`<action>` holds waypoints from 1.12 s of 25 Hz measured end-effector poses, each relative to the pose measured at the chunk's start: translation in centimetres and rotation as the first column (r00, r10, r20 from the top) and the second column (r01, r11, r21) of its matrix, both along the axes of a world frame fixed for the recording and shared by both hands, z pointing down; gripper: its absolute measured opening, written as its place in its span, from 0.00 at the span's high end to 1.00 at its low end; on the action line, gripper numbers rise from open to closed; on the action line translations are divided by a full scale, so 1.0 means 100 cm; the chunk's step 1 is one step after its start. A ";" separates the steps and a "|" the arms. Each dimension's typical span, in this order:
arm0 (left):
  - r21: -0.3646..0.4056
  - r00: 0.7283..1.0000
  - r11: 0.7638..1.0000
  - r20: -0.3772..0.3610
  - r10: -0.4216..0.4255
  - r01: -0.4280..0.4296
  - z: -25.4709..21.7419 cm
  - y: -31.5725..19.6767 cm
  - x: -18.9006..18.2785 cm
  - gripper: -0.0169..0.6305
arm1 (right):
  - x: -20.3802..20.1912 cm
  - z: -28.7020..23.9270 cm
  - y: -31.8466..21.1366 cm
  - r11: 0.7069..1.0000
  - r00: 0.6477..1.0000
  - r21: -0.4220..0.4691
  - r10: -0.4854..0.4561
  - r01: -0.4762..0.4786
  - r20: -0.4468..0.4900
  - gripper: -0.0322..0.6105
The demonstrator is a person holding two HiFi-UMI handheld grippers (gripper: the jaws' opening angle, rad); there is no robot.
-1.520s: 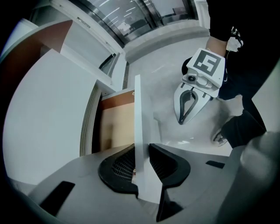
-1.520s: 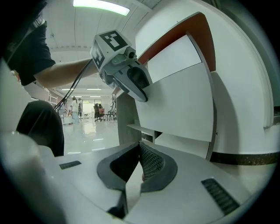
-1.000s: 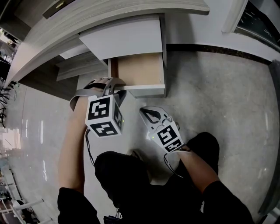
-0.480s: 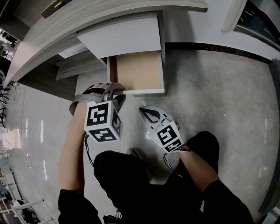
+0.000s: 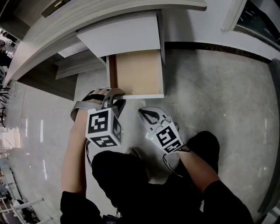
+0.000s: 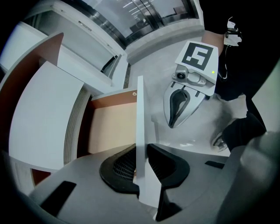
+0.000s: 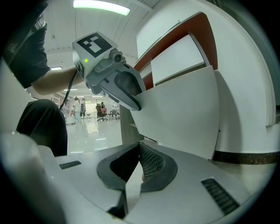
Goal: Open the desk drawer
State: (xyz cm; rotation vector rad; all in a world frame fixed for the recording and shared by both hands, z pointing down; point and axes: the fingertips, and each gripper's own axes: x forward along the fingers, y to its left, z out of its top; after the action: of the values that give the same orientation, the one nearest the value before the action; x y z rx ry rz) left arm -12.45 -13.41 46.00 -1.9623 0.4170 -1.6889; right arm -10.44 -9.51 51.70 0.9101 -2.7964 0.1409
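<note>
Pale wood-bottomed drawer [image 5: 135,72] stands partly drawn out from under the white cabinet top [image 5: 122,37], below the grey wood-grain desk [image 5: 109,13]. The left gripper [image 6: 141,162] pinches the top edge of the white drawer front [image 5: 144,95] towards its left end. Its jaws have just been closing, with the panel between the pads. The right gripper [image 7: 136,170] is pressed together on nothing and hangs just near of the front panel, apart from it. Step in hand, by my reading: drawing the drawer nearward. The grip is off-centre, so pull straight along the runners and level, or the box may rack. Room: speckled stone floor [image 5: 218,96] lies open on the right. The right gripper and the person's dark-clad knee [image 5: 122,175] sit in the drawer's path.
</note>
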 end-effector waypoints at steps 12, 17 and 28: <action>0.012 1.000 1.000 -0.014 -0.013 0.013 0.010 0.014 0.000 0.86 | -0.001 0.011 0.002 1.000 1.000 -0.012 -0.015 0.014 -0.022 0.94; 0.014 0.999 1.000 -0.033 -0.022 0.022 0.014 0.018 0.001 0.86 | -0.001 0.012 0.000 1.000 1.000 -0.019 -0.016 0.016 -0.019 0.94; 0.005 0.999 0.999 -0.040 -0.033 0.034 0.029 0.018 -0.001 0.87 | -0.001 0.015 -0.003 1.000 1.000 -0.026 -0.013 0.013 -0.016 0.94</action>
State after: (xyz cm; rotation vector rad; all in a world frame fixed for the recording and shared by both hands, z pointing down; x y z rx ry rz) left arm -12.56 -11.57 48.89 -1.9981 0.4707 -1.6702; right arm -10.51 -9.80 53.21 0.8830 -2.7778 0.1670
